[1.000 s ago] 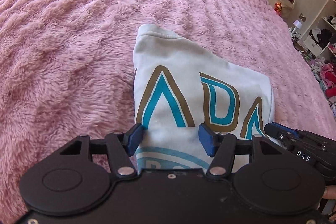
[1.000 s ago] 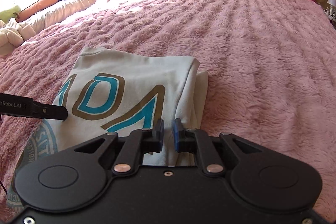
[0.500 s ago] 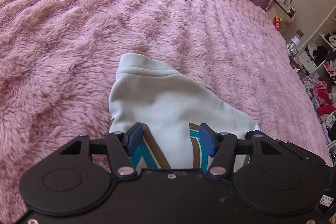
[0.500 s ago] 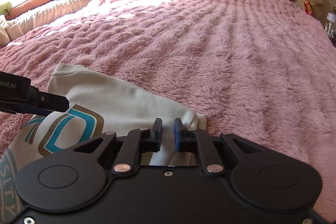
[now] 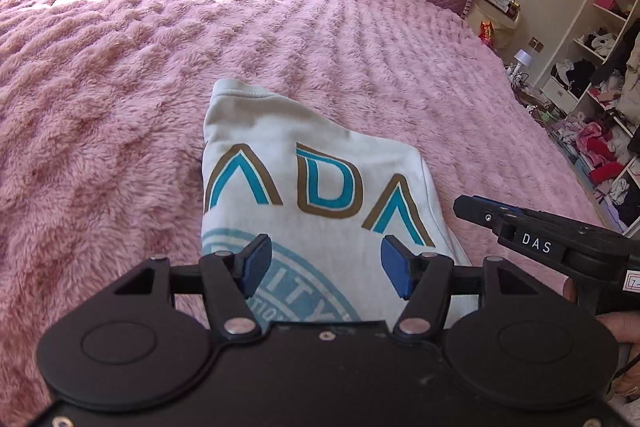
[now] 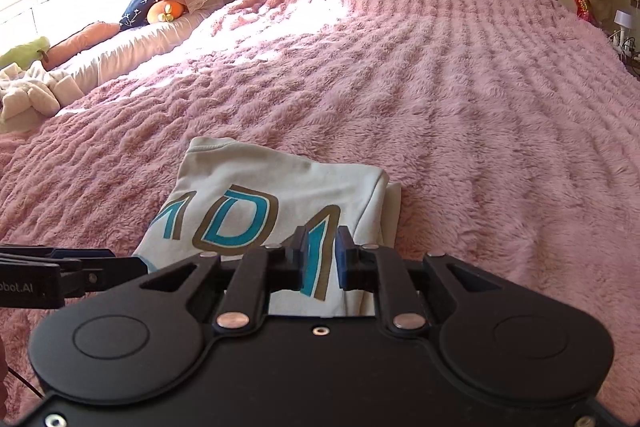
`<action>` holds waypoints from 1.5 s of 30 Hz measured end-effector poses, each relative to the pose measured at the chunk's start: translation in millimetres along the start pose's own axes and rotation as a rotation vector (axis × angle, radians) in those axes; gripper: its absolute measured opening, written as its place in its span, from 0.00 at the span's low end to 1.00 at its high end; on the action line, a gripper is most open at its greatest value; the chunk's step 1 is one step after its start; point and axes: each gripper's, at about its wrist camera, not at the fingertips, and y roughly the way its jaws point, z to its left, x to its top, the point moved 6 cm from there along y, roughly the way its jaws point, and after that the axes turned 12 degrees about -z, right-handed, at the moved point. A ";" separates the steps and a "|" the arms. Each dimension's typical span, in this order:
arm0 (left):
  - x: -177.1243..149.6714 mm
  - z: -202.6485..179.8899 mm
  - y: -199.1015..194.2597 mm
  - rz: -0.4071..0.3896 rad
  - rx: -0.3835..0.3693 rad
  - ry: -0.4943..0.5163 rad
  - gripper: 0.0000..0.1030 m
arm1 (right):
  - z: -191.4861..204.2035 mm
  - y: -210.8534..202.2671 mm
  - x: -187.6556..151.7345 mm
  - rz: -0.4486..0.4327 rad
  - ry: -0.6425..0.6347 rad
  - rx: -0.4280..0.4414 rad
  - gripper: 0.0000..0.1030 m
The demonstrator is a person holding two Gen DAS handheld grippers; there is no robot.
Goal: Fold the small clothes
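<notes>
My left gripper (image 5: 326, 263) hangs with fingers spread wide over the folded white printed sweatshirt (image 5: 320, 183), which lies near the foot edge of the pink plush bedspread (image 5: 120, 87); my right gripper (image 6: 320, 259), jaws slightly parted, grips nothing above its right edge.

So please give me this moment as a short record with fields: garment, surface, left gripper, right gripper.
garment: folded pale sweatshirt with blue and brown letters, lying flat
surface: fluffy pink blanket on the bed
left gripper: wide open above the garment's near part, holding nothing
right gripper: narrow gap between the fingers, above the garment's right side, no cloth visibly pinched
</notes>
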 end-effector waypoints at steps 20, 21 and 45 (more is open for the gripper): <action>-78.7 4.2 -51.1 0.071 0.051 -0.076 0.62 | -1.2 -74.0 -77.4 0.088 0.017 -0.046 0.16; -85.5 6.9 -47.2 0.088 0.058 -0.076 0.62 | -3.0 -70.6 -84.6 0.108 0.018 -0.055 0.16; -80.2 -10.2 -69.0 0.103 0.108 -0.027 0.64 | 1.6 -83.8 -84.0 0.131 0.072 -0.137 0.20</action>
